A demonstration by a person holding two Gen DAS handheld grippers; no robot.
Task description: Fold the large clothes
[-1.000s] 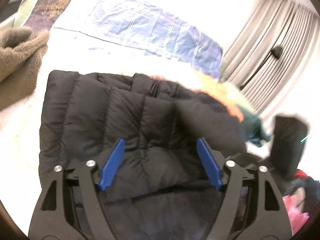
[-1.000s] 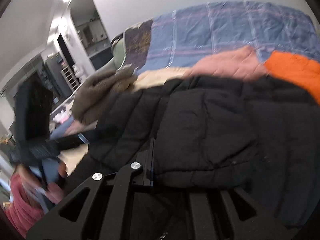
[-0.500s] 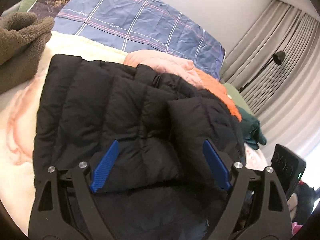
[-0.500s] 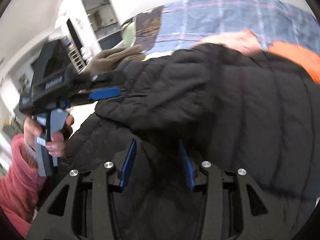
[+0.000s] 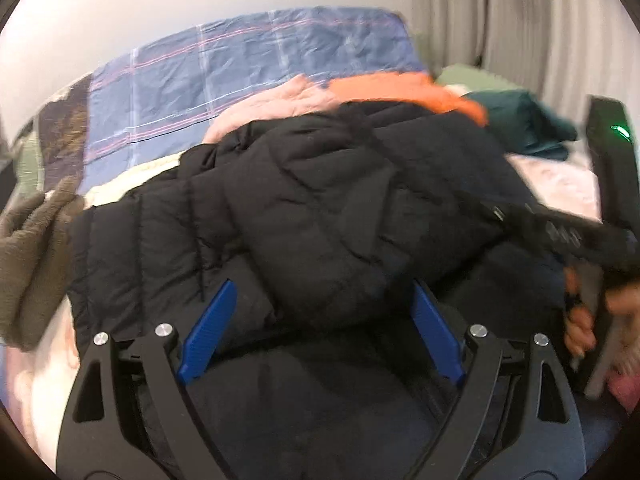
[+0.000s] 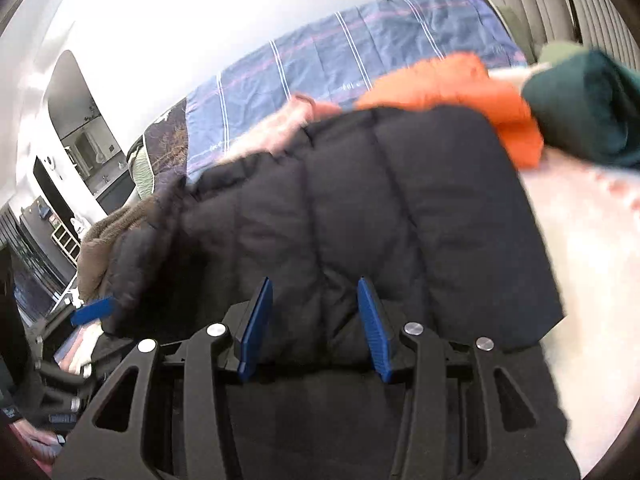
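Observation:
A black quilted puffer jacket lies folded on the bed, a sleeve laid across its body; it also fills the right wrist view. My left gripper is open just over the jacket's near edge, blue pads wide apart. My right gripper is open, its pads partly apart over the jacket's near edge, with nothing pinched. The right gripper's body shows at the right in the left wrist view, held in a hand.
Orange, pink and dark green clothes lie behind the jacket. A brown fleece lies at the left. A blue checked cover lies at the back. Curtains hang at the right.
The right gripper, shut a second ago, has opened and drawn back to the jacket's near edge. Both cameras have swung right; the left gripper stays open.

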